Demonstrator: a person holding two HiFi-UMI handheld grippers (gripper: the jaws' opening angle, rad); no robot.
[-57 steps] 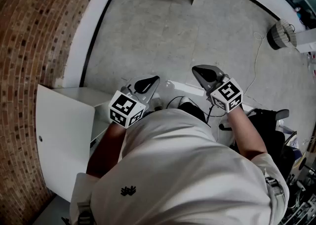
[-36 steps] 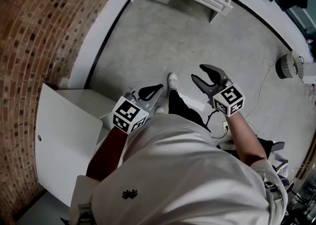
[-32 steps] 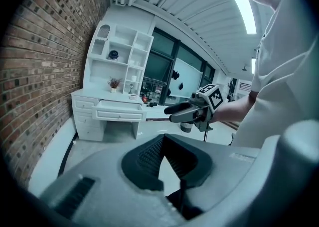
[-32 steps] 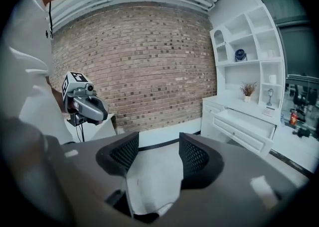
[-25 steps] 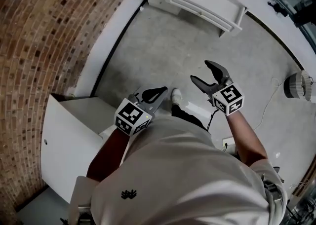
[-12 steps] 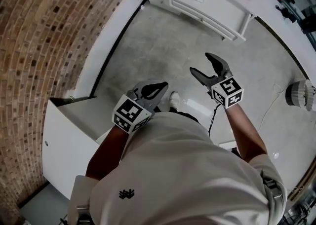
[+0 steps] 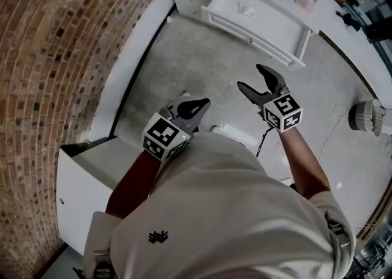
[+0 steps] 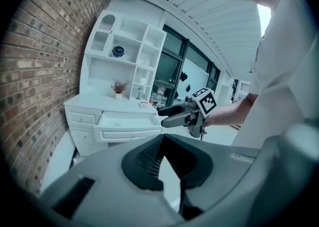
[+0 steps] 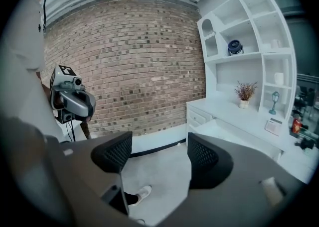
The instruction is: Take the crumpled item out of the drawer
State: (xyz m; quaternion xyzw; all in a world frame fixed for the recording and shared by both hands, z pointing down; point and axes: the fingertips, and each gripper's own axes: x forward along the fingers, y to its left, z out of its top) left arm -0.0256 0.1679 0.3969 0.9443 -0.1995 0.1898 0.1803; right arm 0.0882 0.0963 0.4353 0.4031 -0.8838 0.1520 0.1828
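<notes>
A white dresser stands at the far wall with one drawer (image 7: 260, 19) pulled open. A small pale crumpled item (image 7: 245, 10) lies inside it. The drawer (image 8: 127, 121) and the item (image 8: 117, 123) also show in the left gripper view. Both grippers hang in the air over the floor, well short of the dresser. My left gripper (image 7: 195, 107) has its tips together with nothing between them (image 8: 162, 141). My right gripper (image 7: 254, 79) stands open and empty (image 9: 159, 154). Its right jaw hides part of the drawer (image 9: 227, 131).
A brick wall (image 7: 55, 45) runs along the left. A white cabinet (image 7: 86, 174) stands at the lower left beside me. A round ribbed object (image 7: 362, 117) with a cable sits on the floor at right. Shelves (image 9: 239, 37) rise above the dresser. My shoe (image 9: 142, 192) is on the grey floor.
I have walked toward the dresser, so the open drawer has come into view and nearer. The right gripper's jaws spread apart after the earliest frame. The left gripper stays shut.
</notes>
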